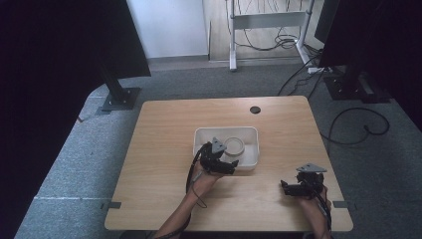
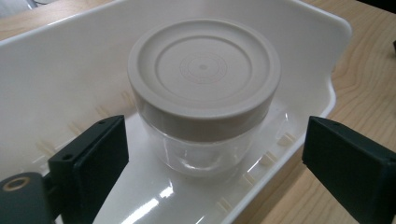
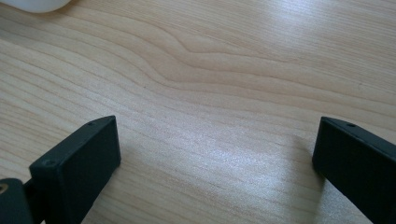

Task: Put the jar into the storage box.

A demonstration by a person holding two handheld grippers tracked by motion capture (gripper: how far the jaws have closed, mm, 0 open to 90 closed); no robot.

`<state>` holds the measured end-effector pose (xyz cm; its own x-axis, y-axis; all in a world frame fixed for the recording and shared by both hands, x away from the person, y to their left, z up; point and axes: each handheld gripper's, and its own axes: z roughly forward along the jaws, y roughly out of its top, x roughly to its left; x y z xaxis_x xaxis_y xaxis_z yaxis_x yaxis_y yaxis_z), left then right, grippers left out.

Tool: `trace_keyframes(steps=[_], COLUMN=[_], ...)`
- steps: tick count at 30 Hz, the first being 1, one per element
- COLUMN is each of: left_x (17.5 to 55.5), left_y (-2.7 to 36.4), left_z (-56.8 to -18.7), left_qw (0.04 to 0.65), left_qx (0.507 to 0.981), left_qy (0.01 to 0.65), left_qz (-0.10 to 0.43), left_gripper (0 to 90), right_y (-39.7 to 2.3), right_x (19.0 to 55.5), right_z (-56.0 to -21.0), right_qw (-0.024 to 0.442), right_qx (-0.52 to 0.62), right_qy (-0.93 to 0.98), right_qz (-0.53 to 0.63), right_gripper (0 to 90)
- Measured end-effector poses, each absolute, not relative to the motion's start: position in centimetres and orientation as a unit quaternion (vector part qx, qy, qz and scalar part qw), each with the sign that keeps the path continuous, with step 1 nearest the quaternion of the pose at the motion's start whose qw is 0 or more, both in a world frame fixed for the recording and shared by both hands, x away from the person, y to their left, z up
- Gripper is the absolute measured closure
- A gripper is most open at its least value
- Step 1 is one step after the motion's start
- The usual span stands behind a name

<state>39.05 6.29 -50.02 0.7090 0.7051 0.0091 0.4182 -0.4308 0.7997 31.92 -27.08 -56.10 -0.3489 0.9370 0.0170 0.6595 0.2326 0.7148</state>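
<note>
A clear jar with a beige lid [image 1: 234, 145] [image 2: 204, 79] stands upright in a white rectangular tray [image 1: 249, 134] [image 2: 56, 74] at the middle of the wooden table. My left gripper [image 1: 225, 164] [image 2: 212, 163] is open at the tray's near edge, its jaws spread wide on either side of the jar and a little short of it, touching nothing. My right gripper [image 1: 291, 188] [image 3: 215, 163] is open low over bare wood near the table's front right, with nothing between its jaws.
The wooden table [image 1: 159, 149] has a small dark round hole [image 1: 255, 109] near its far edge. Stands, a desk frame and cables lie on the grey carpet beyond. A corner of the white tray [image 3: 37, 3] shows at the right gripper view's top left.
</note>
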Motion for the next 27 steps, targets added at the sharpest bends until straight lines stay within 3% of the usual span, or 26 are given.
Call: trace_keyframes(steps=[27], left_x=[37.2], left_y=[7.8], left_z=[-49.9], left_qw=[0.425], left_qx=[0.833], left_qy=[0.312], left_qz=[0.165], left_gripper=[6.9], right_y=[-27.1], right_x=[31.9], right_z=[-56.1], right_qw=[0.215], right_qx=[0.528], right_qy=[0.755], right_qz=[0.323], right_gripper=[0.7])
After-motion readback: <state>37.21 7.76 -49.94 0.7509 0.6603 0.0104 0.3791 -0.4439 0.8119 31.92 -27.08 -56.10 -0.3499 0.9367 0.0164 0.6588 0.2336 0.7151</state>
